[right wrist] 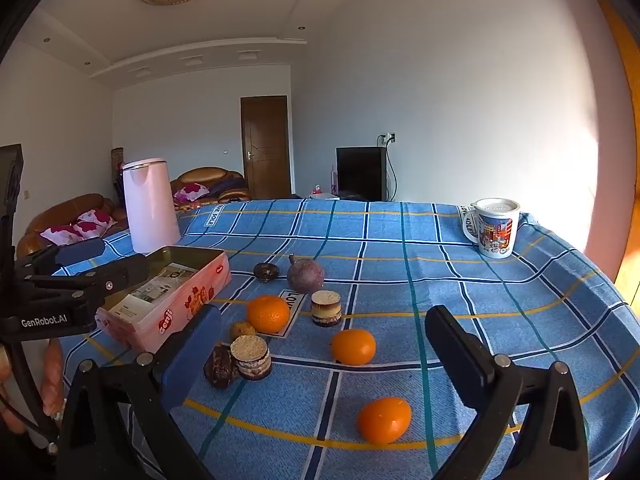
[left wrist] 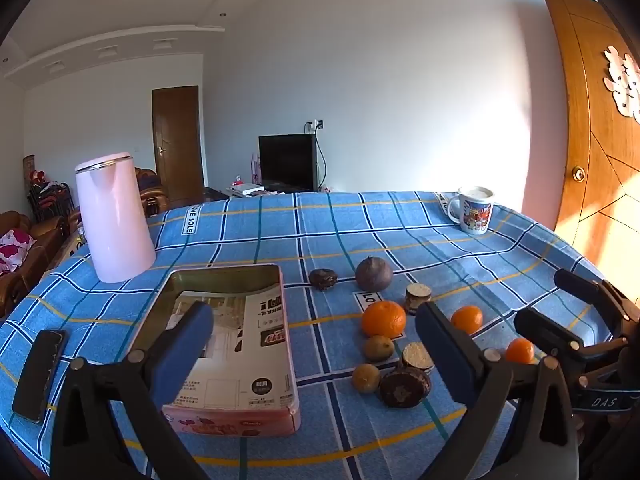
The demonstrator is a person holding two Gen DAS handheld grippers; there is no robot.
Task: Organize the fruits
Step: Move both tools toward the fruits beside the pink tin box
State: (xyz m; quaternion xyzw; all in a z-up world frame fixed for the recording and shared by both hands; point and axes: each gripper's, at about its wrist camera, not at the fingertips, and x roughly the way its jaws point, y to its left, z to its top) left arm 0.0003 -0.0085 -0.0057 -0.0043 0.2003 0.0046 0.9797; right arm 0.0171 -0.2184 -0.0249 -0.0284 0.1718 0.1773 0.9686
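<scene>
Three oranges lie on the blue checked tablecloth: a large one, a middle one and a near one. A purple round fruit, dark wrinkled fruits, two brownish small fruits and two cut cylinder pieces lie among them. An open pink tin holds a leaflet. My left gripper is open above the tin's right side. My right gripper is open above the oranges.
A pink kettle stands at the table's back left. A printed mug stands at the back right. A black phone lies at the left edge. A wooden door is at right.
</scene>
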